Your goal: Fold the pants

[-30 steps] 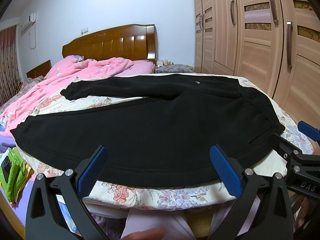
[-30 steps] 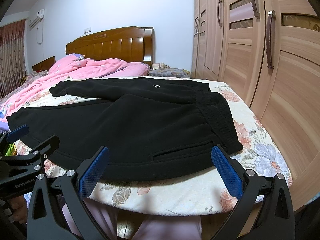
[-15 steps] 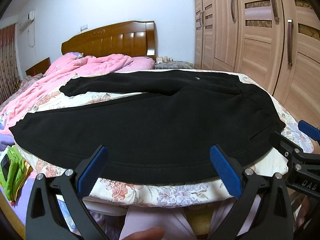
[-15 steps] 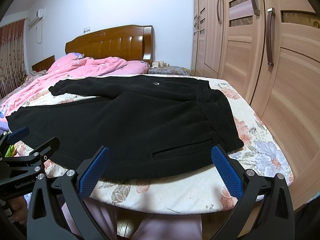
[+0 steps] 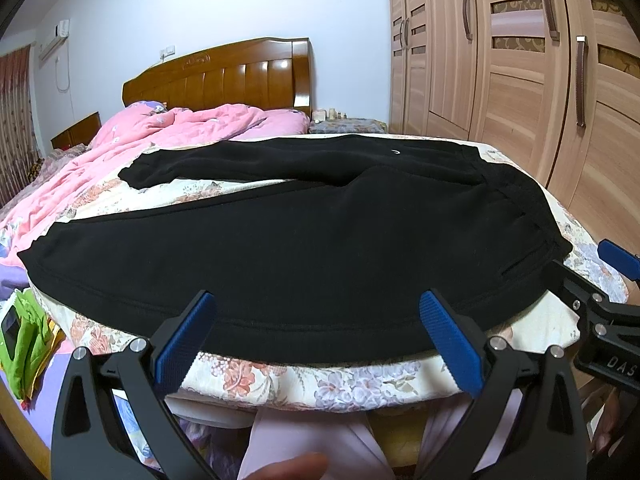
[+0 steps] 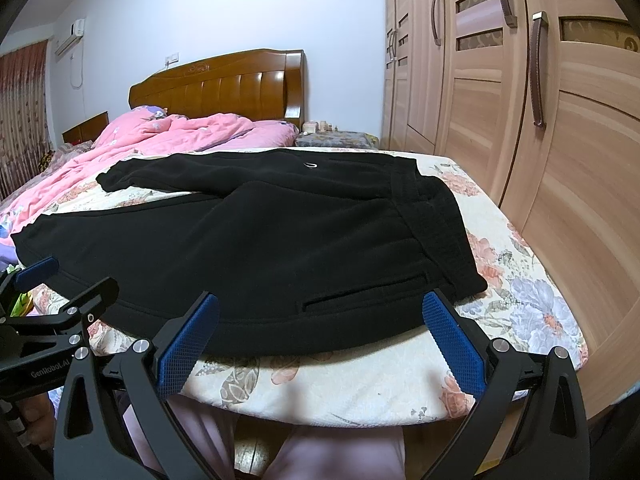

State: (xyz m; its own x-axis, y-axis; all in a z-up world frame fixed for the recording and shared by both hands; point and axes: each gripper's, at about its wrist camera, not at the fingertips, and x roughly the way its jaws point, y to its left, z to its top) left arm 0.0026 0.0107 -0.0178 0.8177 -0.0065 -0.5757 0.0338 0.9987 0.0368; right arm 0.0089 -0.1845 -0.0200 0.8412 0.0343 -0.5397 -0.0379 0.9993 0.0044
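Two low foot-end views toward the headboard (image 5: pixel 224 76), sharing the bed (image 6: pixel 520 280).

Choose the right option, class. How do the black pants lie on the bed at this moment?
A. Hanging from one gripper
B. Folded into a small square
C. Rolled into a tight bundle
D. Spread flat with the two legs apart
D: the pants lie flat on the bed, legs apart, both grippers open and empty.
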